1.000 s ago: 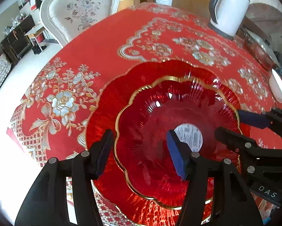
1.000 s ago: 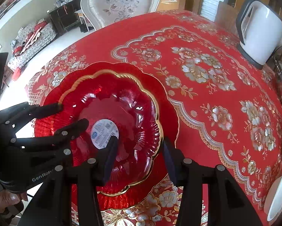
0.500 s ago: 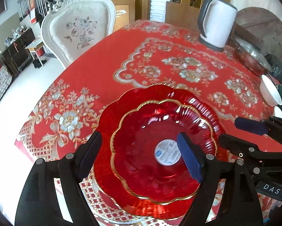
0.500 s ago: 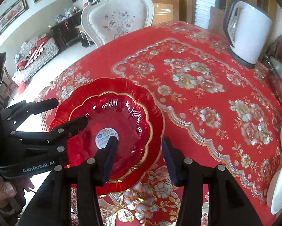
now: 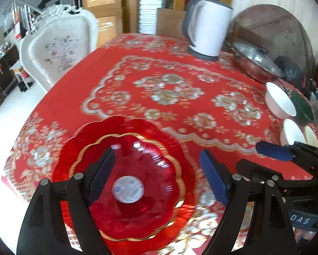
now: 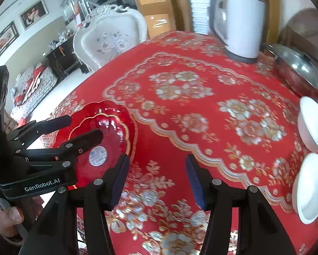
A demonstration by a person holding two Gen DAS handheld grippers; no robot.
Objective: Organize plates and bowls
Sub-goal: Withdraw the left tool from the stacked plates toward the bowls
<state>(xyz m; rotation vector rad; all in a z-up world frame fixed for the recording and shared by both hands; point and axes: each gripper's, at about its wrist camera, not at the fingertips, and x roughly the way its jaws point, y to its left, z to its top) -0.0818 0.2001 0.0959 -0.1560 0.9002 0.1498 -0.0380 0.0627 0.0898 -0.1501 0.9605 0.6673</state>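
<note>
The left gripper (image 5: 156,174) stood wide open and held nothing; its black fingers carried blue pads (image 5: 212,178). The right gripper (image 6: 156,180) was likewise spread wide and empty above bare cloth.

Directly below the left gripper, a smaller red glass plate (image 5: 137,193) lay nested in a larger red glass plate (image 5: 186,170). Both had scalloped, flower-shaped outlines and ribbed, glossy surfaces; the smaller one had a gold rim. A round white label (image 5: 128,189) sat at its centre; the print was blurred and unreadable. The left finger hid part of the stack's near-left side. The stack rested near the table's left edge in both views (image 6: 116,131).

The table was covered by a red tablecloth (image 5: 169,68) with gold and silver floral embroidery and a scalloped border line.

At the right side, an upper white bowl (image 6: 314,125) and a lower white bowl (image 6: 312,187) lay well apart from the red stack, smooth and round. Both were cut off by the frame edge, and their contents could not be made out. Further dishes behind them in the left wrist view were too crowded to identify.

At the far side stood a white kettle (image 5: 207,34) with a grey handle and base. Just beside it lay a pan under a shiny metal lid (image 6: 301,68). Beyond the table stood a white carved chair (image 5: 59,48) with floral upholstery.
</note>
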